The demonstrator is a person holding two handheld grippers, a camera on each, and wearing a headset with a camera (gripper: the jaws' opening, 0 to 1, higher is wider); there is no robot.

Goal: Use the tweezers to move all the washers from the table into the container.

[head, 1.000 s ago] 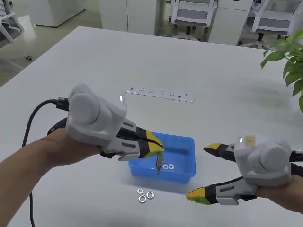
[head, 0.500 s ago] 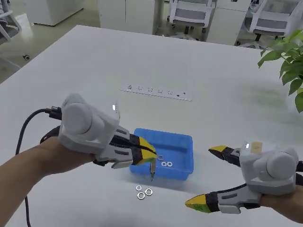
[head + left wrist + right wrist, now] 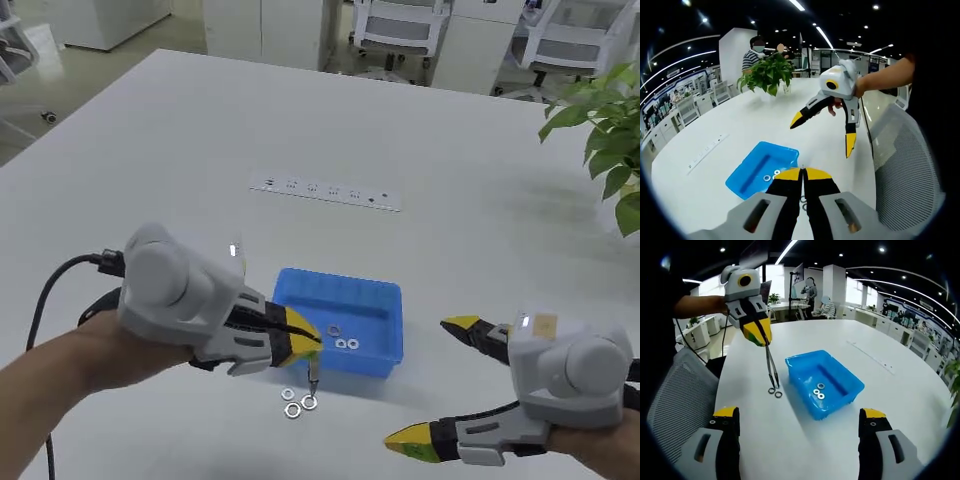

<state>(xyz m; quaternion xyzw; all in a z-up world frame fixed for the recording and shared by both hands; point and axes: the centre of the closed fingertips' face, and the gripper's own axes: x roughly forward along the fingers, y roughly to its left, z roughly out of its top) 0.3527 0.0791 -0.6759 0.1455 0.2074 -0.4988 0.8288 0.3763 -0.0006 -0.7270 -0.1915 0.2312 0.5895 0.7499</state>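
Note:
A blue container (image 3: 340,281) stands on the white table with three washers (image 3: 345,343) lying in it. Three more washers (image 3: 297,404) lie on the table just in front of its near wall. My left gripper (image 3: 303,341) is shut on thin metal tweezers (image 3: 312,372), which point down with their tips right at these loose washers. In the right gripper view the tweezers (image 3: 771,365) reach the table washers (image 3: 775,392) beside the container (image 3: 830,407). My right gripper (image 3: 432,382) hangs open and empty to the right of the container.
A white power strip (image 3: 325,193) lies further back on the table. A green plant (image 3: 600,130) stands at the right edge. Office chairs (image 3: 400,30) stand beyond the far edge. A black cable (image 3: 45,300) trails from the left gripper.
My left gripper has carried the tweezers from over the container back toward me and down to the loose washers on the table. The right gripper has drifted slightly nearer.

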